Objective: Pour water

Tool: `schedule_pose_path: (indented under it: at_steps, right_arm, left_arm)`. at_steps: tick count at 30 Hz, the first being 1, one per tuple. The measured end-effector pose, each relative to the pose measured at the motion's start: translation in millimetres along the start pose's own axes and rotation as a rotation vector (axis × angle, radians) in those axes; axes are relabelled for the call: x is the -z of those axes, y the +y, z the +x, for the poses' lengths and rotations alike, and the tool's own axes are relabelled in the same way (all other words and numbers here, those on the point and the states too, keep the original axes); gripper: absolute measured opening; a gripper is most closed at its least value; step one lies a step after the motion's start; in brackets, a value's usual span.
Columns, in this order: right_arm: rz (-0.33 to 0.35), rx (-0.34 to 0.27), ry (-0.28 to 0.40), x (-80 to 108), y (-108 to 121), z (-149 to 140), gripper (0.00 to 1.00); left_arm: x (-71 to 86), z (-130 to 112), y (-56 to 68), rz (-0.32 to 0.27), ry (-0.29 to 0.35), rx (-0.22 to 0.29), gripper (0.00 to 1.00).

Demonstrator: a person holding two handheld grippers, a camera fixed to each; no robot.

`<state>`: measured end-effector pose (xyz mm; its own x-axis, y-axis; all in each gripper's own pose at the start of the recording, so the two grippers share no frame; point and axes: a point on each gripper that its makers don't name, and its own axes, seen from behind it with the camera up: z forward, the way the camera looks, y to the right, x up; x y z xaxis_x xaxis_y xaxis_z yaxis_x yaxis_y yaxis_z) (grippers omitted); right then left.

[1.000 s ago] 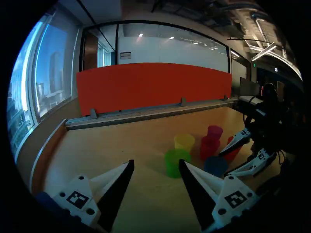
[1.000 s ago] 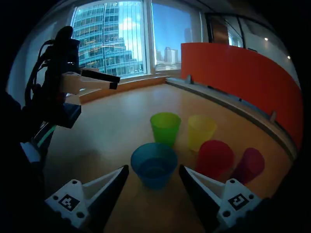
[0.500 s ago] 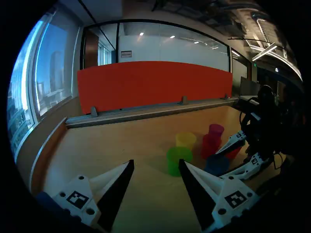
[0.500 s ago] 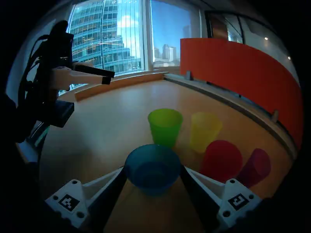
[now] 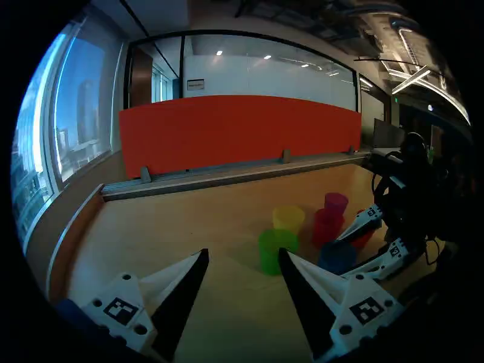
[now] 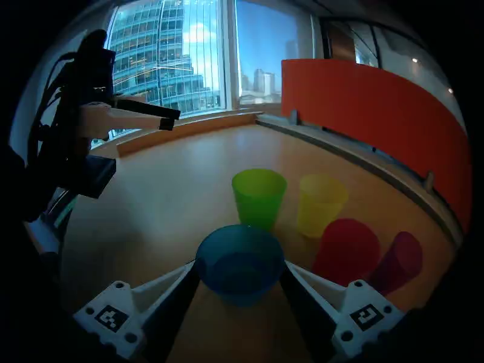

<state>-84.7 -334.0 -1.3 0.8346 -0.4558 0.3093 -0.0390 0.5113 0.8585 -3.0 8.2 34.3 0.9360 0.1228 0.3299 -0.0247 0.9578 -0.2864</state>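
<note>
The right gripper (image 6: 239,273) clasps the blue plastic cup (image 6: 239,257) by both sides; what it holds is unclear. Four more stand on the wooden table (image 6: 163,193): from it, the green plastic cup (image 6: 259,196) at 12 o'clock, yellow plastic cup (image 6: 320,202) at 1, red plastic cup (image 6: 346,251) and magenta plastic cup (image 6: 399,263) near 3. The left gripper (image 5: 242,254) gapes wide, empty.

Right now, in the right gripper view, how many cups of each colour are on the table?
Green cup: 1
Yellow cup: 1
Blue cup: 1
Red cup: 1
Magenta cup: 1
Total: 5
</note>
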Motion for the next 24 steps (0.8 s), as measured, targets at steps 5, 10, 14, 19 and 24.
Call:
schedule_pose_path:
  at_steps: [5, 10, 14, 19, 24]
  right_arm:
    - [-0.002, -0.006, 0.013, 3.0, 1.8, 3.0, 0.91]
    - [-0.001, -0.012, 0.041, 10.9, 2.6, 11.0, 0.91]
    - [-0.004, -0.008, 0.070, 20.7, 2.9, 20.7, 0.91]
    - [-0.017, 0.003, 0.114, 38.3, 5.2, 35.7, 0.91]
    - [-0.029, 0.006, 0.164, 59.6, 7.7, 52.5, 0.91]
  left_arm:
    - [-0.9, 0.7, 0.6, -0.001, 0.001, 0.001, 0.84]
    - [-1.7, 1.8, 0.9, 0.000, 0.002, -0.002, 0.84]
    - [-1.6, 3.4, 3.6, -0.002, 0.004, -0.006, 0.84]
    - [-2.6, 4.4, 6.4, -0.003, 0.006, -0.012, 0.85]
    - [-4.3, 3.8, 8.2, -0.002, 0.004, -0.016, 0.85]
